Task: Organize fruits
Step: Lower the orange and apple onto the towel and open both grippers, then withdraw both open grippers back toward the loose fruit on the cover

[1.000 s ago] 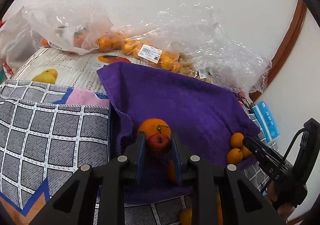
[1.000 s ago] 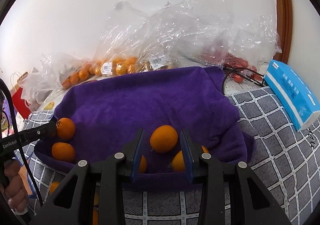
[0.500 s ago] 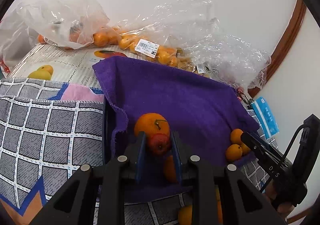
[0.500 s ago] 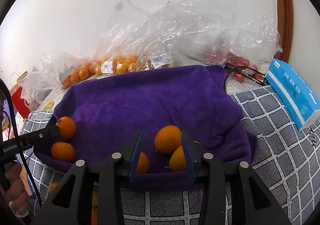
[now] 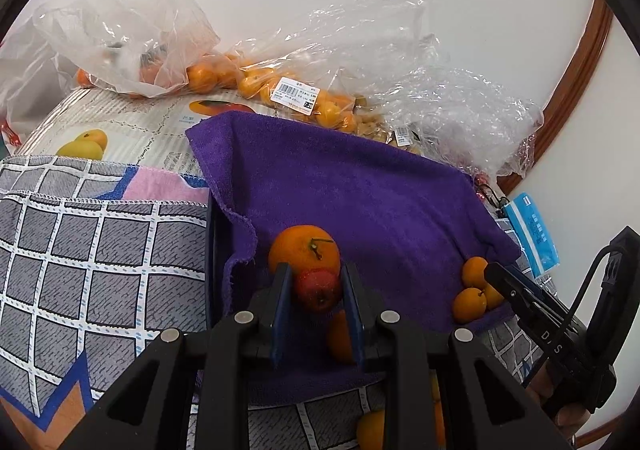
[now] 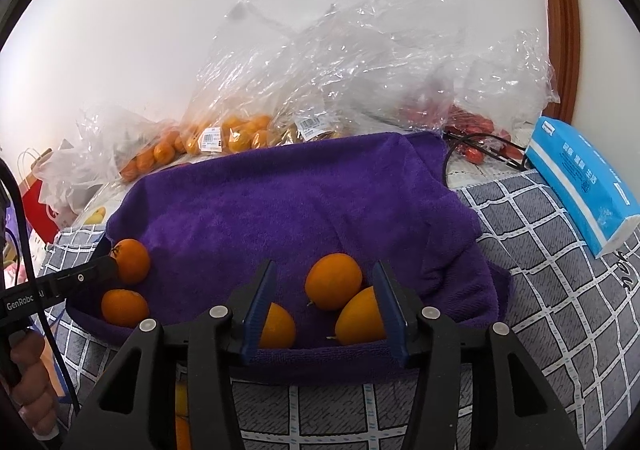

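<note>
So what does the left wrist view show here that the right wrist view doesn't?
Only the left wrist view shows the small red fruit, clamped in the left gripper, and the fruit-print sheet behind the checked cloth.

Only the right wrist view shows the red fruit in bags at the back, a black cable, and the right gripper with jaws just opened, pads clear of the orange between them.

Both show the purple towel, oranges on it, the bagged oranges and the blue tissue pack.

Your right gripper [image 6: 325, 282], jaws just opening, frames one orange [image 6: 333, 285] on the purple towel [image 6: 288, 206]; tissue pack [image 6: 582, 178] at two o'clock.
</note>
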A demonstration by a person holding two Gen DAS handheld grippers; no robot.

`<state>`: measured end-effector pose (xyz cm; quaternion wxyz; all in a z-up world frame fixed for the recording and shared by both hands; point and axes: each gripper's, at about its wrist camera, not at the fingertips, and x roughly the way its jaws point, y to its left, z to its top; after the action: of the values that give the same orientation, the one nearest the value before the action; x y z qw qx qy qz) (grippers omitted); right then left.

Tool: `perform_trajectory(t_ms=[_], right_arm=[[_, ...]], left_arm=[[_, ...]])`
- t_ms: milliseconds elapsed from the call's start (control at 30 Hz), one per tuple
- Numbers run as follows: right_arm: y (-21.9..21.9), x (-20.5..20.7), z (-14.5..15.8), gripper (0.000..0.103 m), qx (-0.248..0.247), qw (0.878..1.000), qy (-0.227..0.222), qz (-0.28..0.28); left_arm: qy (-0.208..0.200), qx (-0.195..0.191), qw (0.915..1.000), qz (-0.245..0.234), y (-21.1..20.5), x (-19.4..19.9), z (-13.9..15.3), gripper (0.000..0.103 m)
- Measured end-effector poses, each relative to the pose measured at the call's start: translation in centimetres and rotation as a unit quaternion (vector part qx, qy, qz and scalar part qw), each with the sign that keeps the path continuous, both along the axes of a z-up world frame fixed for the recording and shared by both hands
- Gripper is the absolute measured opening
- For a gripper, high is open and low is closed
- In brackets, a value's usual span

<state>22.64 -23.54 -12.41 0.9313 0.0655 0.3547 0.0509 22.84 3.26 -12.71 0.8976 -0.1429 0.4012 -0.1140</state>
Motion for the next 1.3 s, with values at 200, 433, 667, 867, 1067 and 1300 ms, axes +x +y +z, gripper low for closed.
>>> perform_trajectory(t_ms=[200, 433, 667, 867, 1067, 1300], right_arm=[[0.1, 0.0, 0.0, 0.053, -0.001, 1.0, -0.001, -0.001], [0.1, -0.1, 0.0, 0.054, 0.001, 1.0, -0.008, -0.001], [0.9, -0.9, 0.9, 0.054, -0.03, 0.999, -0.036, 0.0], [1.6, -1.4, 1.5, 0.054, -0.047, 0.998, -0.043, 0.002], [2.8, -3.7, 1.9, 0.054, -0.077, 0.997, -0.003, 0.008], [3.5, -7.3, 0.7, 0.054, -0.058, 0.998, 0.025, -0.02]], left_arm=[[0.0, -0.002, 1.0, -0.005, -0.1, 0.0, 0.0, 0.03], [0.002, -0.01, 0.9999, -0.01, -0.2, -0.1, 0.2, 0.043], [-0.033, 0.005, 0.9993, -0.018, -1.0, -1.3, 1.6, 0.053], [-0.06, 0.018, 0.998, -0.012, -0.7, -2.4, 4.1, 0.061], [-0.027, 0.022, 0.9992, -0.021, 0.6, -4.3, 5.3, 0.067], [-0.004, 0.066, 0.9977, -0.01, 3.0, -6.9, 3.2, 0.068]])
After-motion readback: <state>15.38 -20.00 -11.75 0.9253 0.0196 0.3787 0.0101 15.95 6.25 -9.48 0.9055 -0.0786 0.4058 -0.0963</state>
